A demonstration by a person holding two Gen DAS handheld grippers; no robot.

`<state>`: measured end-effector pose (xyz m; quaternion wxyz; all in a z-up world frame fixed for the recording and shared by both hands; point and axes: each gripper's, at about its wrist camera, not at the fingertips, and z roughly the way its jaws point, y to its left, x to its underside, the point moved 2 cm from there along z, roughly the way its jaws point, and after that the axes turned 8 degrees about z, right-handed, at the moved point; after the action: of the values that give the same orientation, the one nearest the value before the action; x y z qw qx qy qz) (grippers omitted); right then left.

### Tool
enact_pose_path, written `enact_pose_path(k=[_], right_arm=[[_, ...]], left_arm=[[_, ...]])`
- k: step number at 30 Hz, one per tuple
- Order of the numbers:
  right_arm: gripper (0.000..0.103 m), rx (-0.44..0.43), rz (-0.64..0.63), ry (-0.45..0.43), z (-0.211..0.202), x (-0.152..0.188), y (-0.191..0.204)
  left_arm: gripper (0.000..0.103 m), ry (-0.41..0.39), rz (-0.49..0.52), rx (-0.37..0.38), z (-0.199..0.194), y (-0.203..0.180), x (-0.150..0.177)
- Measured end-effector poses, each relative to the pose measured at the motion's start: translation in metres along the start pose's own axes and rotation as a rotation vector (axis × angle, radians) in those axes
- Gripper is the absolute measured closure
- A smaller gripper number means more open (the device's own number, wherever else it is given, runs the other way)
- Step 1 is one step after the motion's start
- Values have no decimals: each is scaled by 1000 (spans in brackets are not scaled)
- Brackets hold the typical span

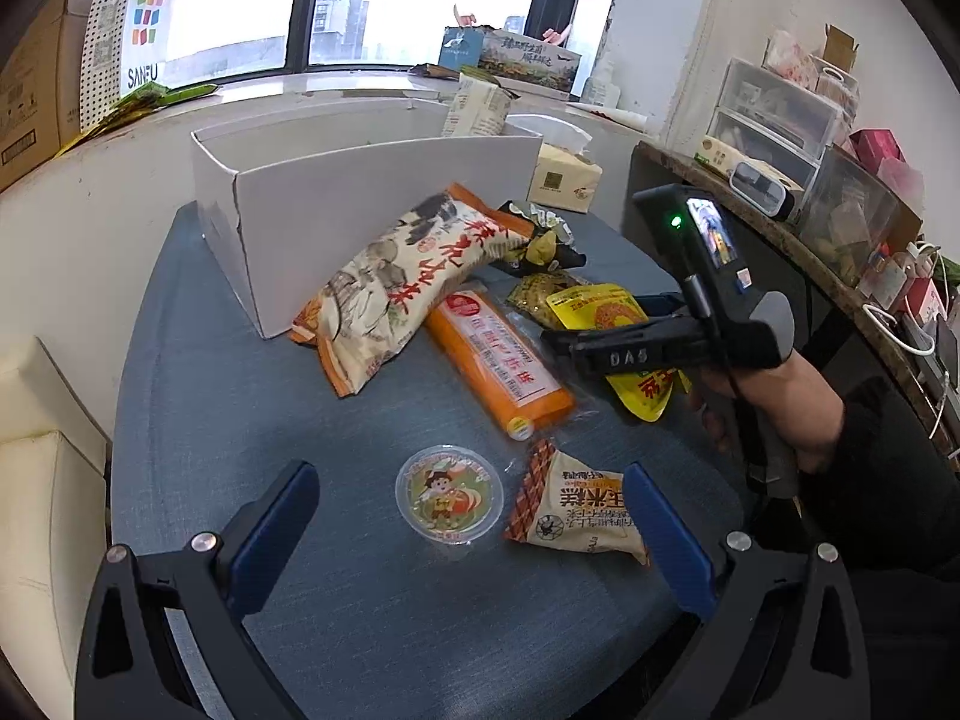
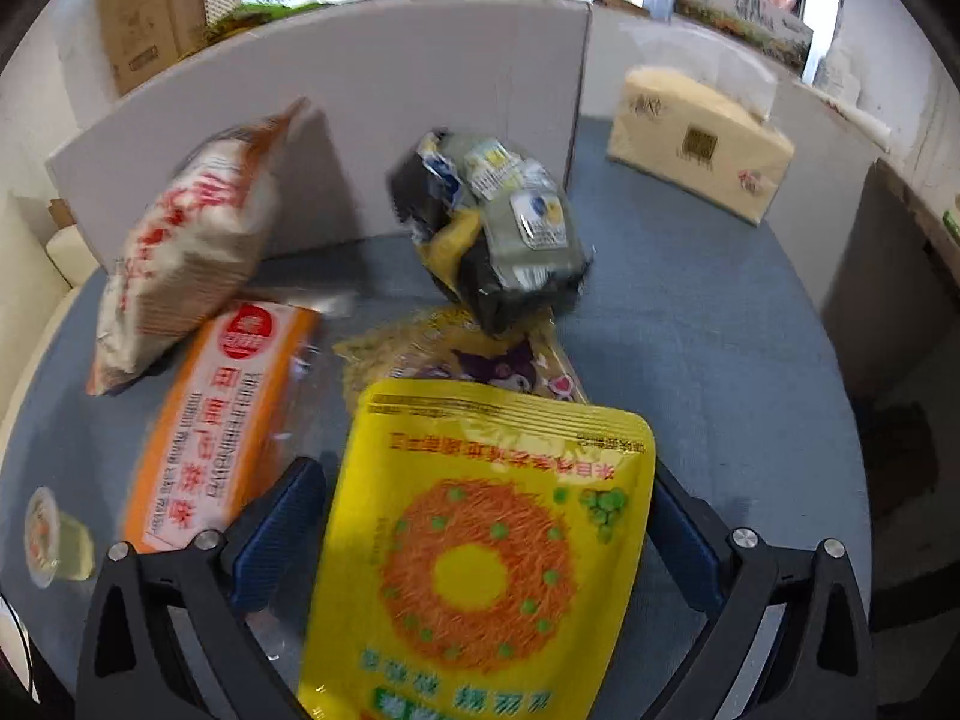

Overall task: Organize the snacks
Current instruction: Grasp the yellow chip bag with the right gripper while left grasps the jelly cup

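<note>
My right gripper [image 2: 480, 540] is shut on a yellow snack pouch [image 2: 486, 540], which spans the gap between both blue pads and stays sharp while the background blurs. In the left wrist view that gripper [image 1: 600, 324] and pouch [image 1: 600, 309] sit right of an orange wafer pack [image 1: 504, 360]. My left gripper [image 1: 471, 540] is open, low over the table, with a round jelly cup [image 1: 449, 492] and a corn cake packet [image 1: 576, 510] lying between its fingers, untouched. A large white-and-orange bag [image 1: 396, 288] leans on the open white box [image 1: 372, 180].
A dark crumpled packet [image 2: 498, 222] and a patterned yellow packet [image 2: 420, 348] lie ahead of the pouch. A tissue box [image 2: 702, 144] stands at the back right. The round blue-grey table [image 1: 240, 420] has a sofa to its left and a cluttered shelf [image 1: 780, 138] to its right.
</note>
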<state>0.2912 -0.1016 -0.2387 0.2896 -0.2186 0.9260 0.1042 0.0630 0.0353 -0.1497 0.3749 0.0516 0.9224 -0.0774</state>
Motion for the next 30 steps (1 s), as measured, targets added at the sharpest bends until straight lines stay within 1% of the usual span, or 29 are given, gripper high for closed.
enact_pose_path(k=[1,4,7,8,9,13,16,18,19,22,24,25,26,28,29,30], right_arm=[[15,-2,-8,-8,-2,-1,-2],[28,-36,-16,-13,-9,-1,-9],[29,-66,-4,2,-13,1,-18],[29,-91,8,3,-17,3,-20],[29,-117,17,-4,-22,5,-21],[29,-146,32,-39,-47,9,-29],[29,-140,28,-77,-65,11,-32],[29,-150,30,-88,-73,14,-33],[29,-151,33,-94,-74,15,-29],[29,-160,44,-100,-77,16,-30],[29,-170,45,-106,-80,15,-30],[29,-170,43,-112,-82,13,-30],[29,-169,40,-118,-85,14,-29],[29,-173,38,-125,-90,14,-29],[29,-174,38,-128,-93,14,-28],[29,-172,36,-131,-93,15,-27]], left_arm=[[0,0,-3,3,0,1,0],[0,3,-14,2,2,3,2],[0,7,-17,-1,3,3,3],[0,7,-16,-2,3,4,2],[0,5,-18,-3,3,4,2],[0,20,-9,6,8,4,3],[0,55,19,8,18,1,4],[0,68,34,3,24,0,4],[0,81,35,10,29,1,3],[1,87,30,17,36,5,2],[1,105,16,40,43,9,3],[4,117,16,51,48,10,4],[16,130,22,53,52,10,6],[35,156,28,42,61,11,9],[50,141,44,33,60,10,9],[53,136,45,52,60,9,8]])
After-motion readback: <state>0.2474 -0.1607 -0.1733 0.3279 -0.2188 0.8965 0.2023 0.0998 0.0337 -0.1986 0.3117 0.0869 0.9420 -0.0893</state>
